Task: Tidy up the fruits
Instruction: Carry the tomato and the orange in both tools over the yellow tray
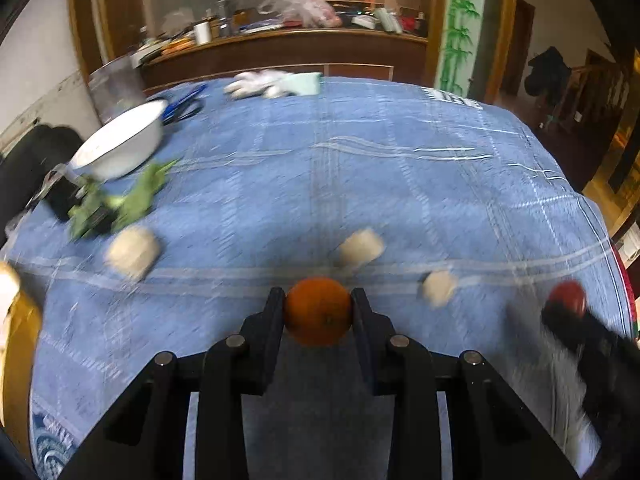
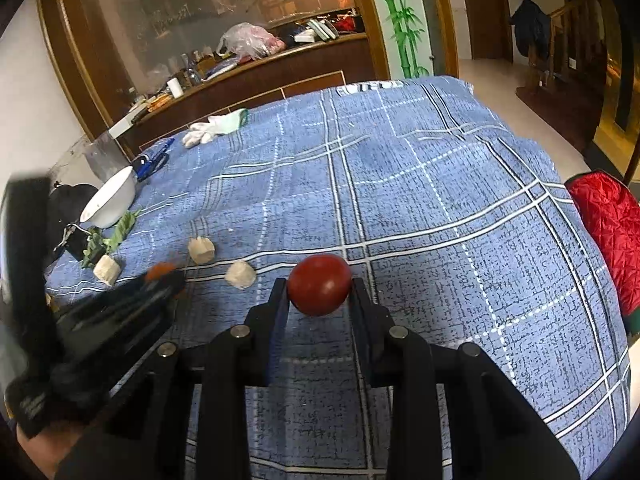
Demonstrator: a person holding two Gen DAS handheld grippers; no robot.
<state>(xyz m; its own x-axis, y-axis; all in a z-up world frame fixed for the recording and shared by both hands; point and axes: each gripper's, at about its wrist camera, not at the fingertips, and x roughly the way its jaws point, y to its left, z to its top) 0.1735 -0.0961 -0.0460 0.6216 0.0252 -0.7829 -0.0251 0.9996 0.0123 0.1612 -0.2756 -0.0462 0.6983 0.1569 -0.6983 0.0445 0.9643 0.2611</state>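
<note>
While left hand-held gripper [image 1: 318,300] clamps orange [image 1: 318,311] — round, no long axis — right [image 2: 319,288] clamps tomato [image 2: 319,290].

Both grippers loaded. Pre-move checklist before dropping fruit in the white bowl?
1. Left gripper shut on the orange, fruit centred between the fingers: ok.
2. Right gripper shut on the red fruit, held near the fingertips: ok, though the hold looks shallow.
3. White bowl upright and open: not ok, it sits tilted at the table's far left edge.
4. Bowl contents: cannot tell, the interior is only partly visible.
5. Path to the bowl: not ok, green leaves and pale chunks lie in front of it.
6. Grippers apart from each other: ok, but close, so move one at a time.
</note>
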